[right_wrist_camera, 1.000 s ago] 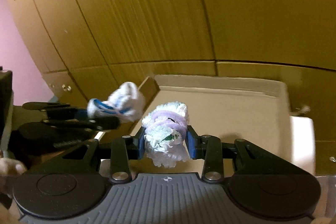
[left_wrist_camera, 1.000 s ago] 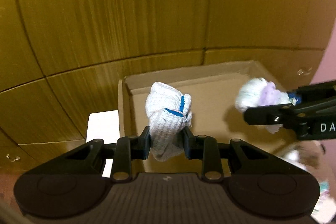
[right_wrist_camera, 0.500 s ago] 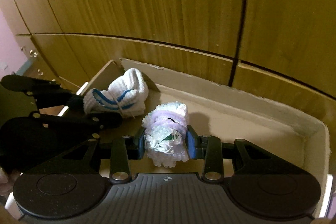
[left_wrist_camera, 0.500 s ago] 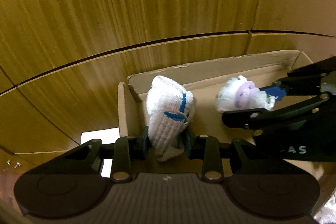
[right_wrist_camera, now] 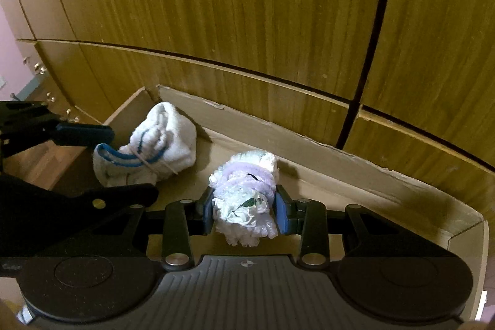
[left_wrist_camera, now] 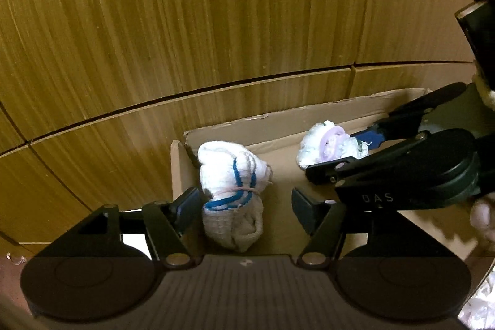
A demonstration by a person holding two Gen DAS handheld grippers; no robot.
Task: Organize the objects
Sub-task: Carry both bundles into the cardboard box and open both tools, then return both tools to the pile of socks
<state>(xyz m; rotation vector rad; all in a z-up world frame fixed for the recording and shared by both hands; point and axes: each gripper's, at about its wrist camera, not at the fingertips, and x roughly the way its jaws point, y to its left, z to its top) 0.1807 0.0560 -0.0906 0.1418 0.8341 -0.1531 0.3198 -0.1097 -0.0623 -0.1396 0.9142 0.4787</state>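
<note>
A rolled white sock bundle with blue stripes (left_wrist_camera: pixel 232 190) lies in the back left corner of the cardboard box (left_wrist_camera: pixel 278 126). My left gripper (left_wrist_camera: pixel 244 207) straddles it with its jaws opening, and the pads no longer press on it. The same bundle (right_wrist_camera: pixel 148 144) shows in the right wrist view, lying between the left gripper's spread fingers (right_wrist_camera: pixel 83 130). My right gripper (right_wrist_camera: pixel 244 207) is shut on a white and lilac sock bundle (right_wrist_camera: pixel 244 194), held low inside the box. That lilac bundle (left_wrist_camera: pixel 328 144) appears to the right in the left wrist view.
The box stands against wooden cabinet fronts (right_wrist_camera: pixel 247 20) with dark seams. Its far wall (right_wrist_camera: pixel 309 153) runs just behind both bundles. A white object (left_wrist_camera: pixel 136 243) lies outside the box on the left. A hand (left_wrist_camera: pixel 481 215) shows at the right edge.
Both grippers came down into the box. The left jaws spread apart and let go of the blue-striped bundle, which now rests in the corner. The right gripper kept its hold.
</note>
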